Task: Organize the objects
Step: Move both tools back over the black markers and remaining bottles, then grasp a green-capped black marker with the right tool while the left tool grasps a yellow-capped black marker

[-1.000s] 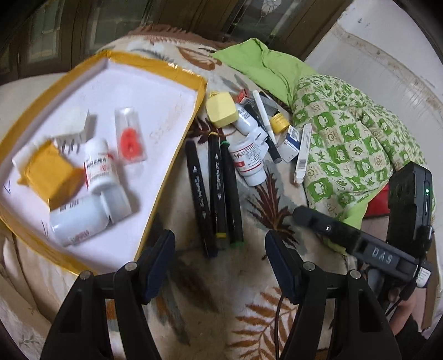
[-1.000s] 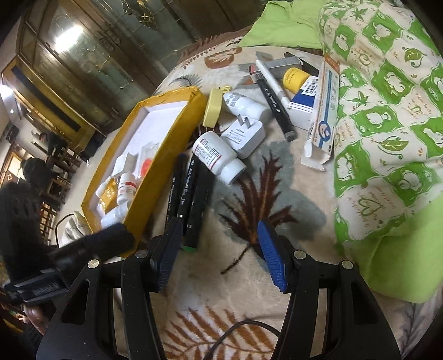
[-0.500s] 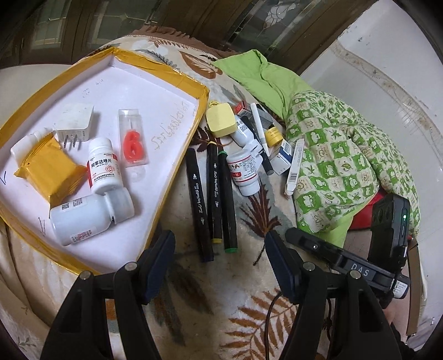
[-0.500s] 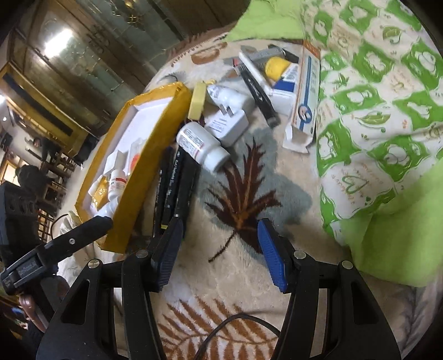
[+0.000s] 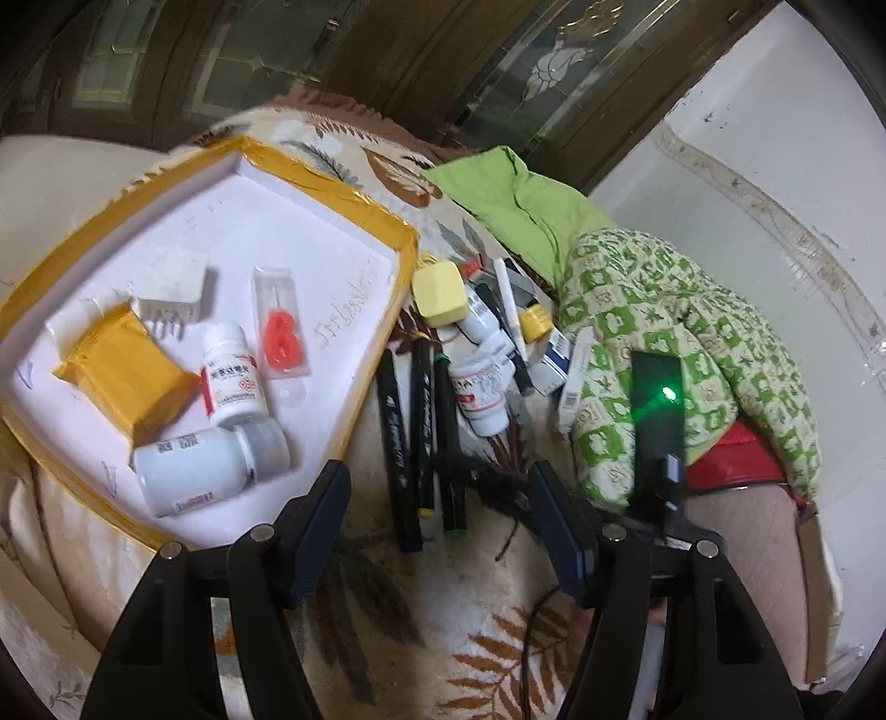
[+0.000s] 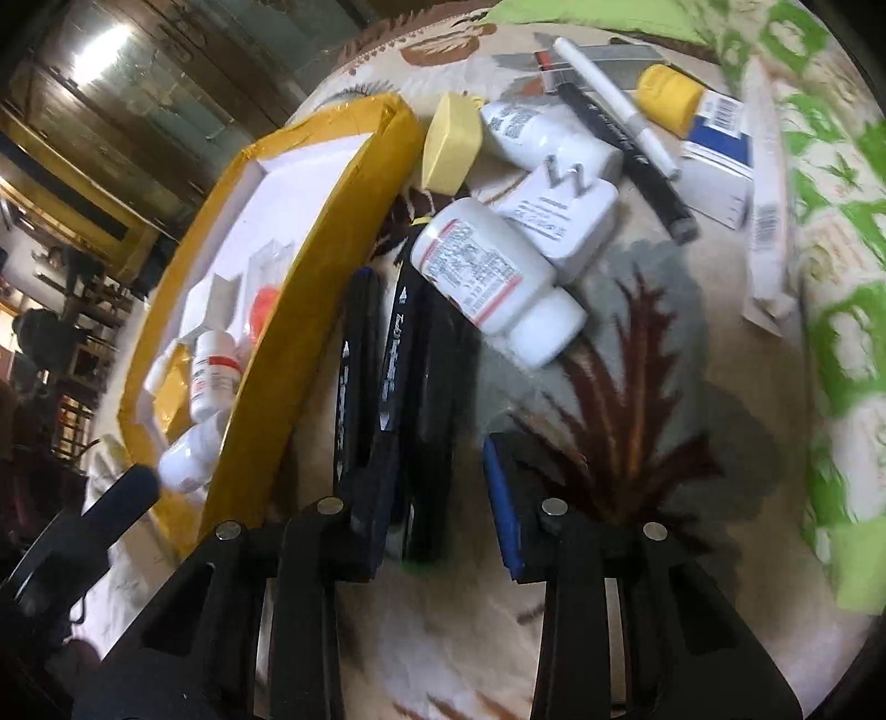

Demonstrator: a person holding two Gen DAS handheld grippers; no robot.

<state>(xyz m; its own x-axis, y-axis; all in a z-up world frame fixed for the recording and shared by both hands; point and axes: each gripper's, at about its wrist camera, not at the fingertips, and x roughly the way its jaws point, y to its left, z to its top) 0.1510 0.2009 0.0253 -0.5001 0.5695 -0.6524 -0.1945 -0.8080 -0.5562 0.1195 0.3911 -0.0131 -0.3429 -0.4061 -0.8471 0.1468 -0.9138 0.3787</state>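
Both fisheye views bend hard at the edges into black corners. The left wrist view is evenly lit and sharp, with a green indicator light (image 5: 669, 394) flaring. The right wrist view is dimmer and motion-blurred, worst on the green-and-white patterned cloth (image 6: 836, 343); a ceiling lamp's glare (image 6: 102, 47) reflects in the dark glass-fronted wooden cabinet (image 6: 166, 99).

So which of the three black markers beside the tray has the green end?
The marker farthest from the tray; the middle one ends in yellow, the nearest in black.
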